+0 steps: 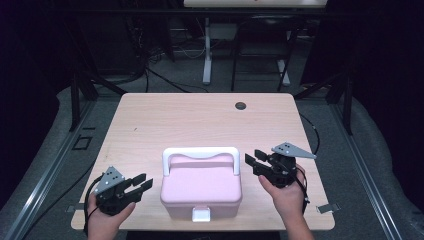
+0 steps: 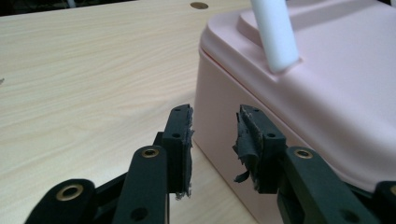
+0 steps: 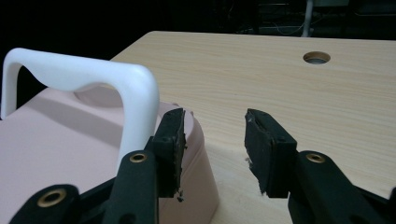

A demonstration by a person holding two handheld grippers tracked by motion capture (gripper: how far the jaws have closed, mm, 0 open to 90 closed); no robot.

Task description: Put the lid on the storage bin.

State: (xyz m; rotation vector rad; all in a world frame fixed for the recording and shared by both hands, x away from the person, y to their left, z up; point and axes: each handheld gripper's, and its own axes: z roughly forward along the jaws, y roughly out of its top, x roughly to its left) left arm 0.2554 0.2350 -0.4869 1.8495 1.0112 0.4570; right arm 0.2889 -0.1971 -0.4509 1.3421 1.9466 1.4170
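Observation:
A pink box [image 1: 201, 187] with a white handle [image 1: 201, 154] and a white front latch [image 1: 201, 214] sits closed near the front edge of the wooden table [image 1: 200, 117]. My left gripper [image 1: 142, 182] is open just left of the box, its jaws aimed at the box's left wall [image 2: 219, 116] with nothing between them [image 2: 214, 140]. My right gripper [image 1: 254, 161] is open at the box's right rear corner [image 3: 198, 140], beside the raised handle [image 3: 84, 74], apart from it. The gap between its jaws [image 3: 214, 140] is bare.
A round cable hole [image 1: 240, 105] lies at the table's far right. Beyond the table stand desk legs [image 1: 206, 55] and dark cables on the floor. The far half of the tabletop is bare wood.

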